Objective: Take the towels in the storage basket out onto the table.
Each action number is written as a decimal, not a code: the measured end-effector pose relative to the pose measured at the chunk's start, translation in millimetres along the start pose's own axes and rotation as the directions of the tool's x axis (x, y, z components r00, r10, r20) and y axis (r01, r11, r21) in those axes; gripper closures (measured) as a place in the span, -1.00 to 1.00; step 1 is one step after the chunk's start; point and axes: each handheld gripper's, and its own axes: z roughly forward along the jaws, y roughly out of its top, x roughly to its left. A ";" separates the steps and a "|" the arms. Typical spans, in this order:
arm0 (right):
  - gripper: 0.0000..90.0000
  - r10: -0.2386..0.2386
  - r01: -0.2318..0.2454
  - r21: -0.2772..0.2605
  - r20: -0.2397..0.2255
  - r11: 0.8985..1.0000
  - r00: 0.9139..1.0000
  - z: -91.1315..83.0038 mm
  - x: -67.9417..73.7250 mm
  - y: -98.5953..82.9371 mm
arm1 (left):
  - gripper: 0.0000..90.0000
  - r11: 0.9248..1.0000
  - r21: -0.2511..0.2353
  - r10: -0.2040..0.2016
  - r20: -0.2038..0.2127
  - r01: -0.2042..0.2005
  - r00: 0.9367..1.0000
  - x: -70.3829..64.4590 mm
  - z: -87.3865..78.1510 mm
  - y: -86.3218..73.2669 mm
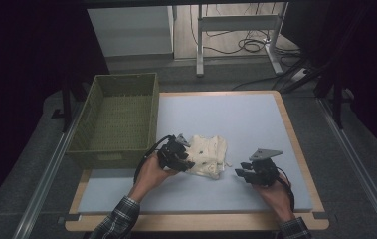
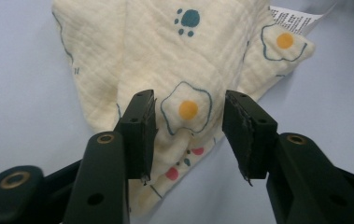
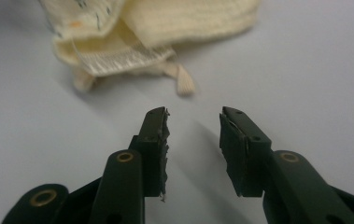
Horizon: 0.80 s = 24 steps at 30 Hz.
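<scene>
Taking the crumpled cream muslin cloth printed with fried eggs and paw marks (image 1: 207, 155) as the landmark, a woven olive-green rectangular basket (image 1: 119, 119) stands to its left on the grey-blue padded worktop (image 1: 255, 119), apart from it. The left gripper (image 1: 178, 158) sits at the cloth's left edge with its jaws apart, and in the left gripper view a raised fold bearing one egg print (image 2: 187, 109) lies between them, not yet pinched. The cloth looks light, soft and limp; it should bunch and drape rather than hold its shape, so a thick fold or hemmed edge seems the surest place to take hold. To the right of the cloth, the right gripper (image 1: 244, 173) hovers near but clear of it, jaws apart, aimed toward the white care label (image 3: 118, 60) and a short tie (image 3: 183, 80) at the cloth's near corner.
</scene>
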 end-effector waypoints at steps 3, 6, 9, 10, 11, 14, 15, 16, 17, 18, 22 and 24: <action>0.39 -0.013 0.013 -0.008 -0.047 1.000 0.999 6.0 -2.3 11.8 | 0.09 1.000 -0.010 0.006 0.006 -0.005 1.000 -1.0 -0.9 -0.1; 0.37 -0.018 0.017 -0.016 -0.085 1.000 0.996 13.5 -2.6 23.0 | 0.04 1.000 -0.017 0.011 0.011 -0.011 1.000 -2.7 -2.8 0.9; 0.27 -0.027 0.025 -0.017 -0.107 1.000 0.994 22.4 -2.5 33.0 | 0.00 1.000 -0.015 0.010 0.005 -0.010 1.000 -2.5 -1.0 2.1; 0.25 -0.028 0.026 -0.017 -0.116 1.000 0.993 26.3 -2.5 35.9 | 0.00 1.000 -0.011 0.006 0.006 -0.006 1.000 -1.7 0.8 2.3; 0.24 -0.030 0.029 -0.012 -0.124 0.999 0.992 30.6 -2.3 38.4 | 0.00 1.000 -0.008 0.003 0.006 -0.003 1.000 -1.0 3.2 2.2; 0.27 -0.046 0.048 0.011 -0.130 0.999 0.990 44.9 0.8 43.2 | 0.15 1.000 0.004 -0.006 -0.004 0.006 1.000 1.9 10.5 0.8; 0.41 -0.060 0.063 0.023 -0.124 0.998 0.991 49.7 2.1 44.2 | 0.23 1.000 0.006 -0.012 -0.003 0.012 1.000 2.8 13.0 0.2; 0.56 -0.074 0.079 0.037 -0.116 0.996 0.991 53.8 3.4 44.7 | 0.35 1.000 0.013 -0.015 -0.001 0.015 1.000 3.7 15.1 -0.2; 0.68 -0.082 0.087 0.045 -0.107 0.995 0.991 57.0 5.0 45.1 | 0.45 1.000 0.013 -0.017 0.001 0.017 1.000 4.0 17.0 -0.6; 0.81 -0.087 0.092 0.039 -0.106 0.995 0.991 58.3 5.2 45.8 | 0.58 1.000 0.010 -0.016 0.001 0.016 1.000 4.3 17.5 -0.7; 0.90 -0.094 0.095 0.010 -0.067 0.995 0.993 47.1 4.0 51.7 | 0.65 1.000 -0.019 -0.023 0.002 0.023 1.000 4.7 13.1 1.6; 0.90 -0.090 0.089 -0.005 -0.048 0.996 0.995 36.6 -0.8 54.2 | 0.44 0.999 -0.045 -0.028 -0.006 0.028 1.000 4.3 8.5 3.2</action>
